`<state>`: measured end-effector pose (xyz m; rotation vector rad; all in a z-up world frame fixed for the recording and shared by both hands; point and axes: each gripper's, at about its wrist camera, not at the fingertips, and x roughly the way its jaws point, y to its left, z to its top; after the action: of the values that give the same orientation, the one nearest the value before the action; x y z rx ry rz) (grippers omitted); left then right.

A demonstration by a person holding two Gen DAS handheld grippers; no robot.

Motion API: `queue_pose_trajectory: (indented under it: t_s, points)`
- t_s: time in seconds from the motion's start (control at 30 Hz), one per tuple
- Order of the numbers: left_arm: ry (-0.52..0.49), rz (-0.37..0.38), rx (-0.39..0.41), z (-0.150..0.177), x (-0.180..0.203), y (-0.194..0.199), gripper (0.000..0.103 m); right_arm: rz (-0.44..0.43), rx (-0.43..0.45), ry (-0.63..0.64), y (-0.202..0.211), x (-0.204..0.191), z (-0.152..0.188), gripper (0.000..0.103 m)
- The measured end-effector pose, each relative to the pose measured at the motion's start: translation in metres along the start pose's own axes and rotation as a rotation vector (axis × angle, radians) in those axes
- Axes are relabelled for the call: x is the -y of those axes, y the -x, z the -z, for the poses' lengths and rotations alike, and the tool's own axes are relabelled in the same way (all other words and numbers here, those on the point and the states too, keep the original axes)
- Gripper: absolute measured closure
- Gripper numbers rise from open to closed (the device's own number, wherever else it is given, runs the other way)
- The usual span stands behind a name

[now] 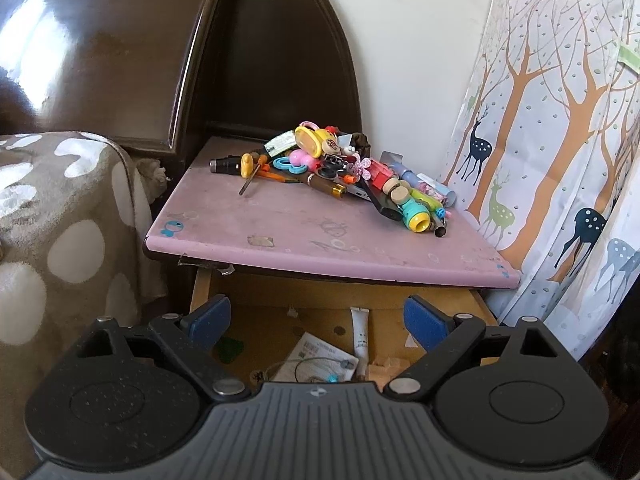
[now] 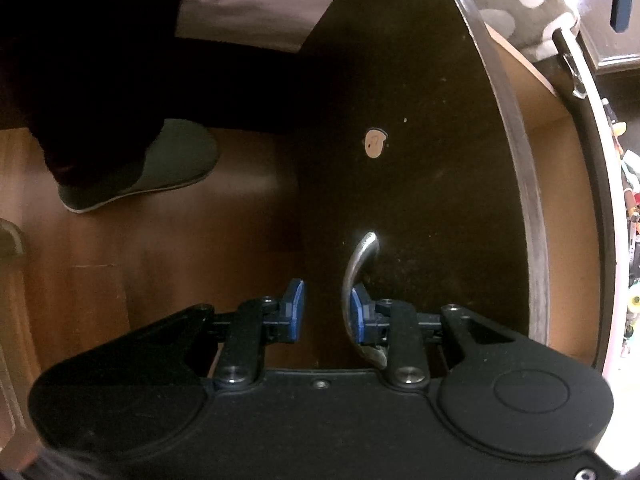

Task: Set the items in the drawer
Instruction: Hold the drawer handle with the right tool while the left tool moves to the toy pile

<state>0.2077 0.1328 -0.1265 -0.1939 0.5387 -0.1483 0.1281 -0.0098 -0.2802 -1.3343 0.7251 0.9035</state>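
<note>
Down low, the right gripper (image 2: 324, 314) sits against the dark drawer front (image 2: 420, 160), its blue pads parted. The curved metal handle (image 2: 354, 276) runs down through the gap, lying against the inner face of the right-hand pad; the left-hand pad stands off from it, so the handle is not pinched. Past the drawer front's left edge there is wooden floor (image 2: 180, 240) and a grey slipper (image 2: 160, 164), well apart from the pads.

Above, the left gripper (image 1: 318, 318) hangs over the open drawer (image 1: 304, 312) with its fingers spread wide and nothing between them. Below that gap the drawer's pale wooden bottom shows a white tube (image 1: 362, 332) and a printed paper slip (image 1: 316, 358) lying loose, with bare board around them. The drawer's side walls run close outside each finger.

Just beyond, the pink tabletop (image 1: 304, 220) overhangs the drawer's back part, its rounded front edge crossing the whole view. Its near half is bare. Farther back, toward the right, lies the pile of small items (image 1: 340, 172): a screwdriver at the left end, toys and pens heaped together, a green and yellow tube nearest the right edge. A blanket-covered bed (image 1: 60, 220) flanks the left side, a deer-print curtain (image 1: 560, 160) the right, and the dark headboard (image 1: 280, 60) rises behind.
</note>
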Motion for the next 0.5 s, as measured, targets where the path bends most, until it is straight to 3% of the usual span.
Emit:
queue_pose_trajectory:
  t_s: [0.5]
  points:
    - [-0.019, -0.010, -0.003, 0.002, 0.007, -0.001, 0.008, 0.031, -0.010, -0.135, 0.006, -0.006, 0.002, 0.078]
